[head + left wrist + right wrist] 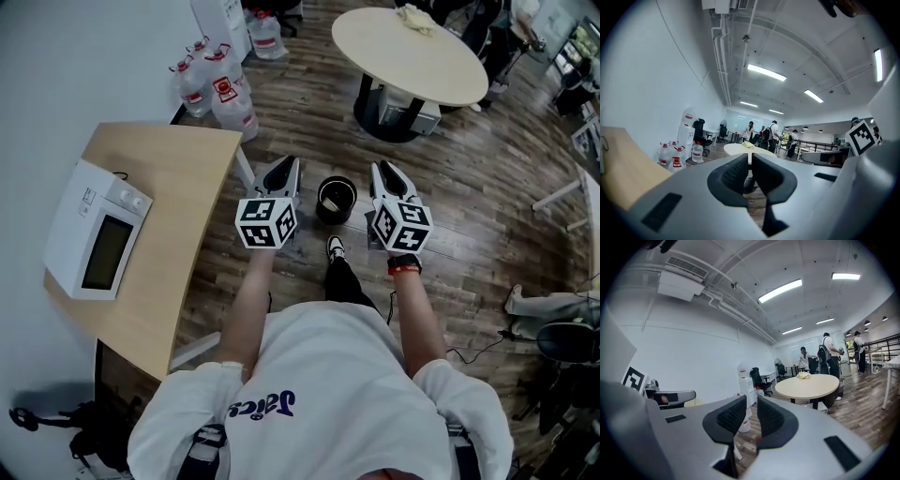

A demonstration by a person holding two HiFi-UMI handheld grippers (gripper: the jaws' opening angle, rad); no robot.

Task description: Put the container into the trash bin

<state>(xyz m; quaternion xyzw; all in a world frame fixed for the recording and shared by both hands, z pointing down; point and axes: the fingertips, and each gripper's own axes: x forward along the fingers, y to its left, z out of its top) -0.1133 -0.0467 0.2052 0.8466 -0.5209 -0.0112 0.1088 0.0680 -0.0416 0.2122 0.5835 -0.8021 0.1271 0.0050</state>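
A black trash bin [336, 200] stands on the wood floor, straight ahead of the person's shoe [335, 247]. Something pale [330, 200] lies inside it; whether it is the container I cannot tell. My left gripper [286, 165] hovers just left of the bin and my right gripper [382, 170] just right of it, both held level above the floor. In the left gripper view the left gripper [751, 162] has its pads almost together with nothing between them. The right gripper [752, 405] shows a narrow empty gap between its pads.
A wooden desk [178, 169] with a white microwave [98, 230] stands at the left. Several water jugs [220, 89] sit behind it. A round table [408, 52] is beyond the bin. A chair [562, 337] and a white desk leg are at the right. People stand far off [825, 357].
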